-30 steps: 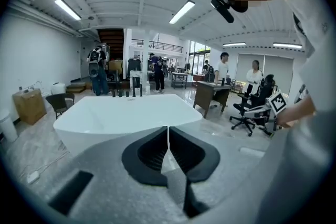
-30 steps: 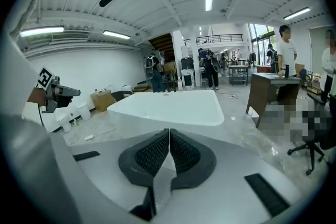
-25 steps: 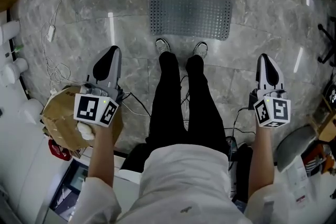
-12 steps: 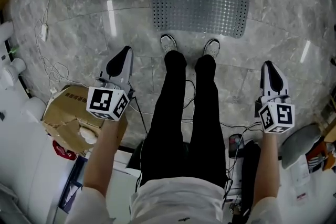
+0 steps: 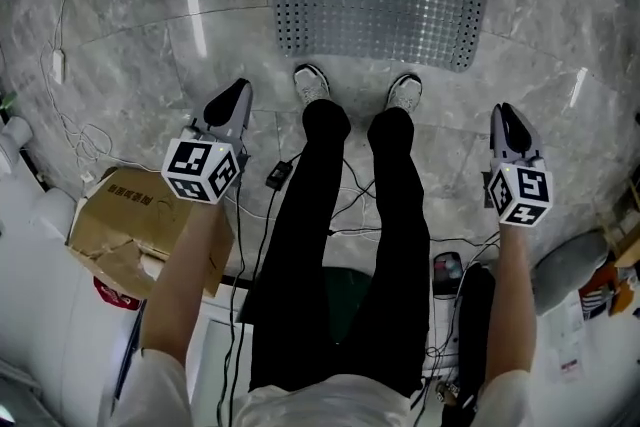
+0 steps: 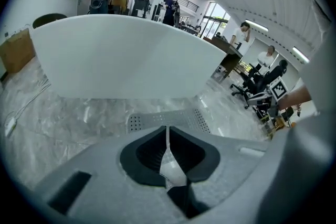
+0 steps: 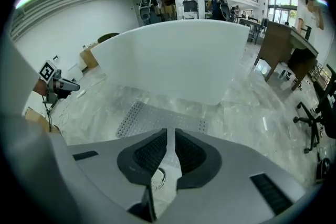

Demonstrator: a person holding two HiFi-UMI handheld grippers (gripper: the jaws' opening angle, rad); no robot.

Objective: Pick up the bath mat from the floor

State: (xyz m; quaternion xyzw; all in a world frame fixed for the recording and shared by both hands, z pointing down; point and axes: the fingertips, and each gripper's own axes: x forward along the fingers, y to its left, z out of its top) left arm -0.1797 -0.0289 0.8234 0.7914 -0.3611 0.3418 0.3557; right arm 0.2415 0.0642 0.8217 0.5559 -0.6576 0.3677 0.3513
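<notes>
A grey perforated bath mat (image 5: 378, 7) lies flat on the marble floor, just past the person's shoes and in front of a white bathtub (image 6: 126, 55). The mat (image 6: 168, 120) shows low in the left gripper view, and the mat (image 7: 157, 118) also shows beyond the jaws in the right gripper view. My left gripper (image 5: 232, 99) is held up on the left of the legs, shut and empty. My right gripper (image 5: 506, 122) hangs on the right of the legs, also shut with nothing in it. Both are well short of the mat and above the floor.
A torn cardboard box (image 5: 135, 230) sits at the left by my left arm. Cables (image 5: 280, 180) trail across the floor around the person's legs (image 5: 345, 245). A white cord (image 5: 70, 115) runs at the far left. Bags and clutter (image 5: 580, 275) crowd the right edge.
The head view has tipped forward, so the mat now sits larger and lower in it. Both grippers have moved up slightly toward the mat; their jaws stay shut.
</notes>
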